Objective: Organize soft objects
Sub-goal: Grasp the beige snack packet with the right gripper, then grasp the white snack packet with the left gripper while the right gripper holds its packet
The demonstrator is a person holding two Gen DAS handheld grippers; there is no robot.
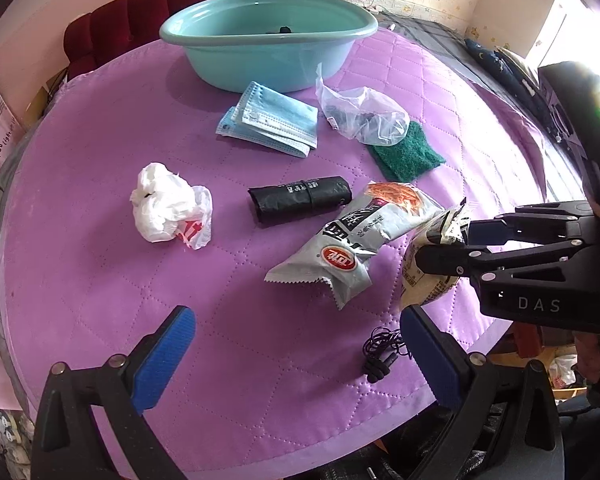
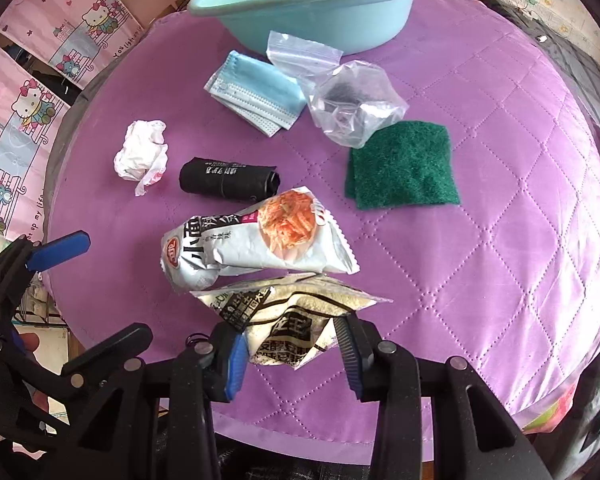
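The right tool (image 2: 290,346) is clamped on a beige snack packet (image 2: 288,320) at the near edge of the purple quilted tabletop (image 2: 480,240). The left tool (image 1: 296,344) stands wide open over the same edge, nothing between its blue pads (image 1: 164,356). Just beyond the held packet lies a grey snack bag (image 2: 256,240), then a black roll (image 2: 230,180); a teal basin (image 2: 312,0) sits at the far edge.

- A dark red tufted headboard (image 1: 188,4) behind the counter (image 1: 100,200) (quilted purple cover).
- Pink cartoon-cat wall panels (image 2: 32,92) at left.
- A tangled black cord (image 1: 382,354) near the counter's edge.
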